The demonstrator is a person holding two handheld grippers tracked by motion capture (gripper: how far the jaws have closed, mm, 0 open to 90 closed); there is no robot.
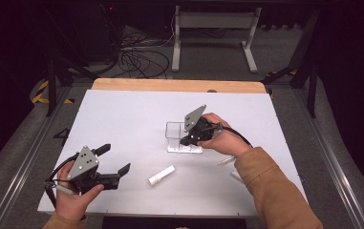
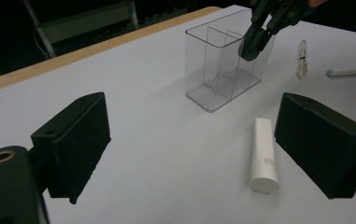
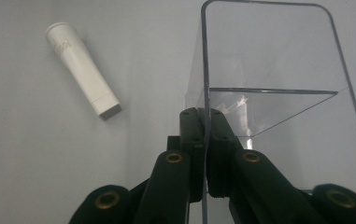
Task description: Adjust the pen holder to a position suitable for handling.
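Right gripper (image 1: 187,140): jaws clamped together on the near wall of the clear plastic organizer (image 1: 179,136), pinching its thin top edge. Organizer: light, rigid, slick and probably brittle, best held by a wall edge as now, gently; it stands upright mid-table. Left gripper (image 1: 115,162): jaws apart, empty, well apart from the organizer; white tube (image 1: 162,175) lies between them.

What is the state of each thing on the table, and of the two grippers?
clear organizer: upright, empty, wall clamped by the right gripper.
white tube: lying flat, untouched.
right gripper: shut on the organizer wall.
left gripper: open, holding nothing.
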